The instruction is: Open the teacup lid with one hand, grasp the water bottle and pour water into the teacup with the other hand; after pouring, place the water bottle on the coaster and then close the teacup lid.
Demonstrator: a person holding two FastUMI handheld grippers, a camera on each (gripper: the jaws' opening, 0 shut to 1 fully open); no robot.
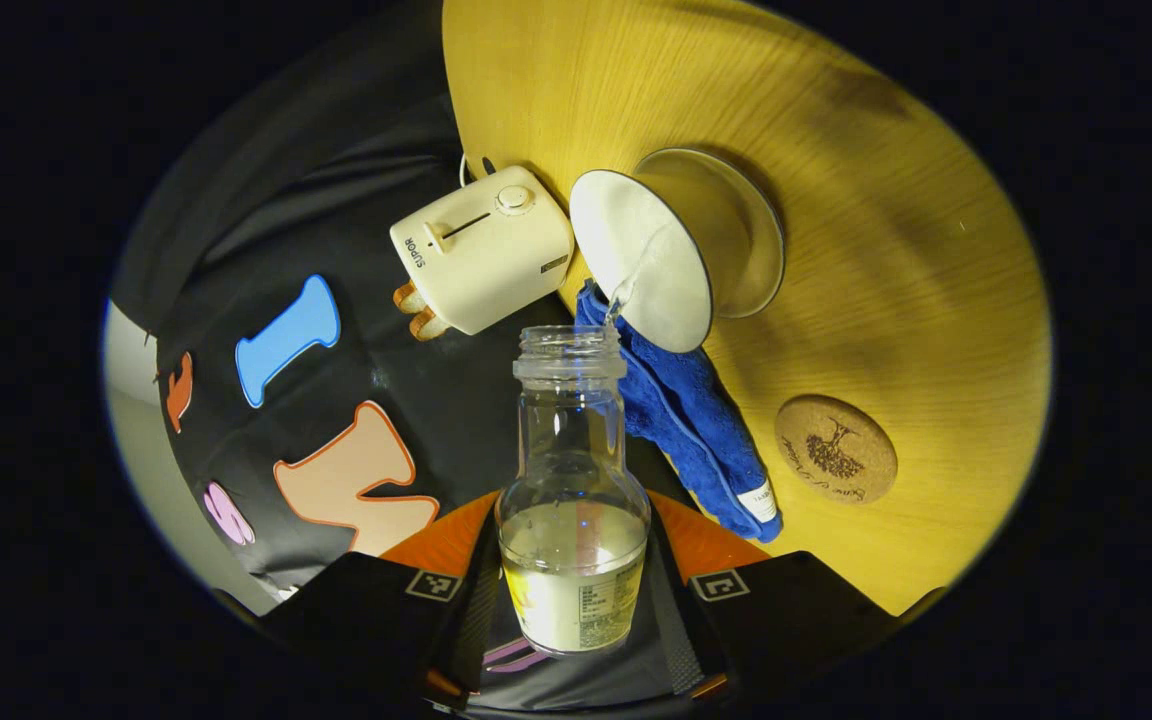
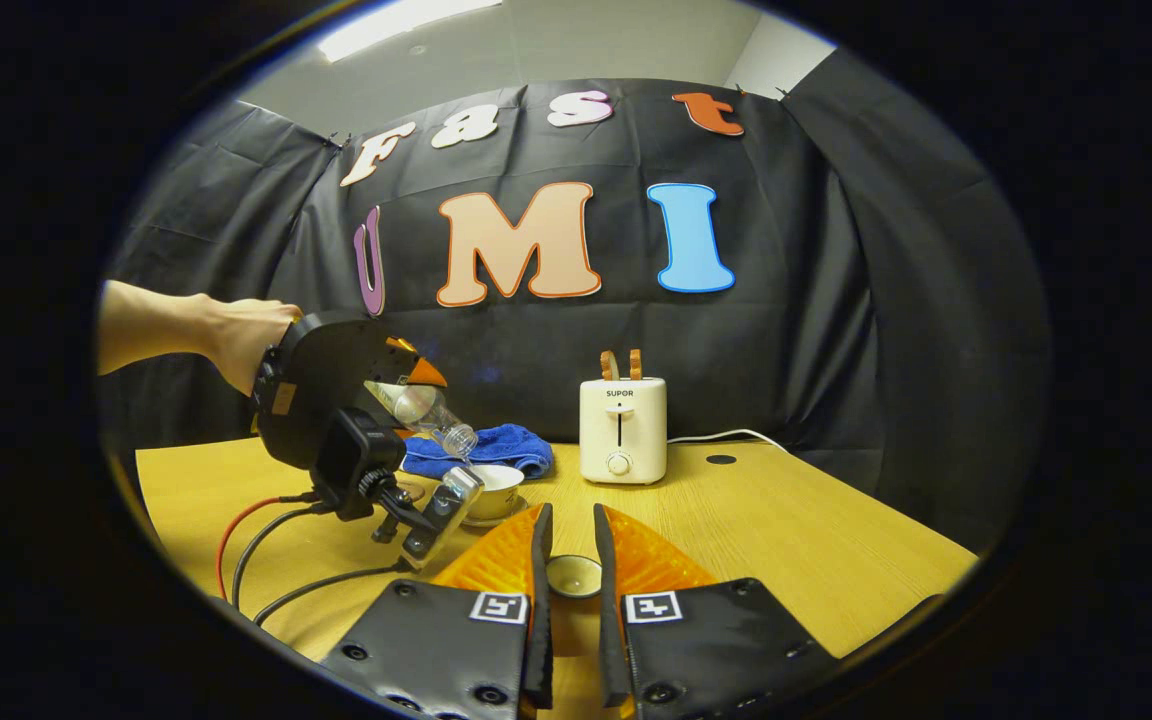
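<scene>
Left tongs (image 1: 576, 590) clamp the water bottle (image 1: 573, 500), tilted mouth-down toward the teacup (image 1: 671, 250); right tongs (image 2: 568, 570) pinch the teacup lid (image 2: 573, 576).

The left gripper (image 1: 576, 590) is pinching the water bottle (image 1: 573, 520) between both fingers, tilted over and steered by a bare hand (image 2: 241, 345). The right gripper (image 2: 569, 575) is clamping the teacup lid (image 2: 573, 575) between near-closed fingers, held level.

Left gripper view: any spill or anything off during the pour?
No spill visible. The water bottle, held in the left tool, sends a thin stream into the teacup. The blue cloth beside the cup looks dry; the coaster is bare.
</scene>
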